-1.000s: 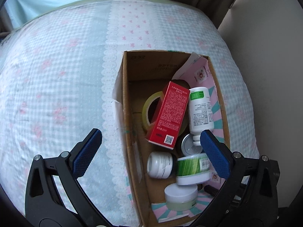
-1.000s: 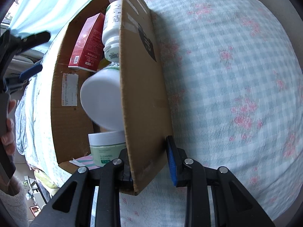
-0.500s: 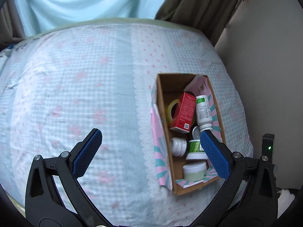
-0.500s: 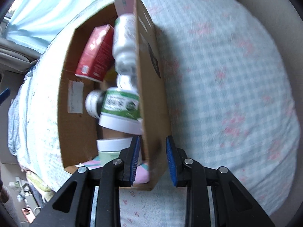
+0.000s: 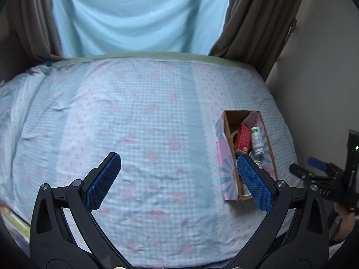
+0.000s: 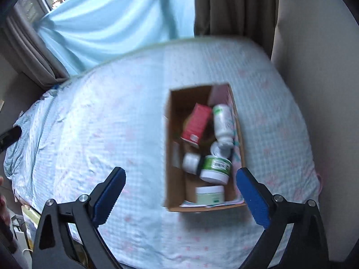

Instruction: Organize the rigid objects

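the cardboard box (image 6: 174,134) of jars and bottles is being rested on the checked bedspread (image 6: 101,134). right gripper (image 6: 180,189) jaws are being opened, nothing between; left gripper (image 5: 179,174) fingers are being held apart, empty.

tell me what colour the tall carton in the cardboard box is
Red carton, clearest in the right wrist view.
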`<state>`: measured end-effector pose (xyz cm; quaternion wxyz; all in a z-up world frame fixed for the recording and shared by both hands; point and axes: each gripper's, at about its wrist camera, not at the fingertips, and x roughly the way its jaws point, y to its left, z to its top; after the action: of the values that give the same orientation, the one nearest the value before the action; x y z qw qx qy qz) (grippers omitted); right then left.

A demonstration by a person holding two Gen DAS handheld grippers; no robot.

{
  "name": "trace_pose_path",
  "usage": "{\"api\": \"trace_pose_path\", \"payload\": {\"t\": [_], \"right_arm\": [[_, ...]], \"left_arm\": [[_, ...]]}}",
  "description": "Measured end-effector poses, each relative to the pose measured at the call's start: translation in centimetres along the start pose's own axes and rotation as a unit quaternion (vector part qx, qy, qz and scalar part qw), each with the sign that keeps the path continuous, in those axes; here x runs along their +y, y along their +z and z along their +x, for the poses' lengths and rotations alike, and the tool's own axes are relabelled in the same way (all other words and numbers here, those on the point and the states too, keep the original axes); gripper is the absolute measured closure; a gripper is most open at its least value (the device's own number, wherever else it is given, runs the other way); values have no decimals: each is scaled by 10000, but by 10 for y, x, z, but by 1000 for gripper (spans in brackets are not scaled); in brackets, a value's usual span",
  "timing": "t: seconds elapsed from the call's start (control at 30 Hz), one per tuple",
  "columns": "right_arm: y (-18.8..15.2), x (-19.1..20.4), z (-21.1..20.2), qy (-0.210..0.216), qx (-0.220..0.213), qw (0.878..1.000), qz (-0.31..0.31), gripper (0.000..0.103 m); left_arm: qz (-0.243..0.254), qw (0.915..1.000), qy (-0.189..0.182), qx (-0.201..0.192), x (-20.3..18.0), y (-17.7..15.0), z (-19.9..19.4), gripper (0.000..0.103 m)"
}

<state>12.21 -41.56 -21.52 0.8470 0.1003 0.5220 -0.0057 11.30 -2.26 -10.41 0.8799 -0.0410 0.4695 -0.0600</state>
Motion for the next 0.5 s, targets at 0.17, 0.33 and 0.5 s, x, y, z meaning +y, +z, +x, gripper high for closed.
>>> {"api": "trace_pose_path", "payload": {"t": [0.17,0.33,0.5], "right_arm": [[5,46,-42,-206,-258,9994,-87,4],[5,92,-98,-507,-715,9954,-376,4],[-6,116,-134,-572,-980,9924,-473,4]], "left_arm": [[161,9992,229,-294,22,-10,-44,0],[85,9980,291,-548,32,-21,-82,0],[42,9953,376,-889,37,-29,-115,0]]}}
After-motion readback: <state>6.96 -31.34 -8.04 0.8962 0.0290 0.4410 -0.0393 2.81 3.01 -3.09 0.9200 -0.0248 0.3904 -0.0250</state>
